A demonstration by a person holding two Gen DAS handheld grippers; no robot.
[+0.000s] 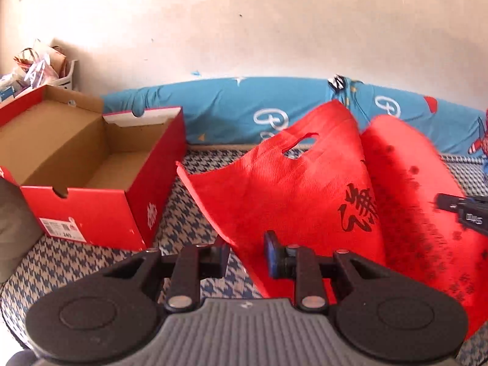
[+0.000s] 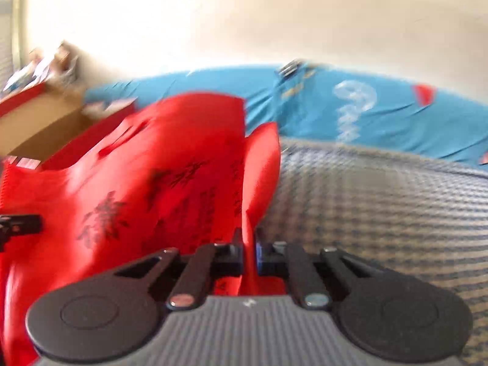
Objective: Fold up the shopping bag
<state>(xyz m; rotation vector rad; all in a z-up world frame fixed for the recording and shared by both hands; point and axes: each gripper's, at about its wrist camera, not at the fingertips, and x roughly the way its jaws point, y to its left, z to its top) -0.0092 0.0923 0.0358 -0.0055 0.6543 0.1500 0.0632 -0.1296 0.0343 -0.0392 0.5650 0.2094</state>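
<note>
right gripper pinching ribbed red bag | left gripper agape

We noted both grippers, left gripper and right gripper: black linkage fingers, silver rivets, blue pads, ribbed grey bodies.

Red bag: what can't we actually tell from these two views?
- Bag lower edge, left wrist view: behind the left gripper.
- Black print on bag, right wrist view: motion blur, unreadable.
- Fold between right gripper fingers: layer count unclear.
- Shoebox label: too small.
</note>
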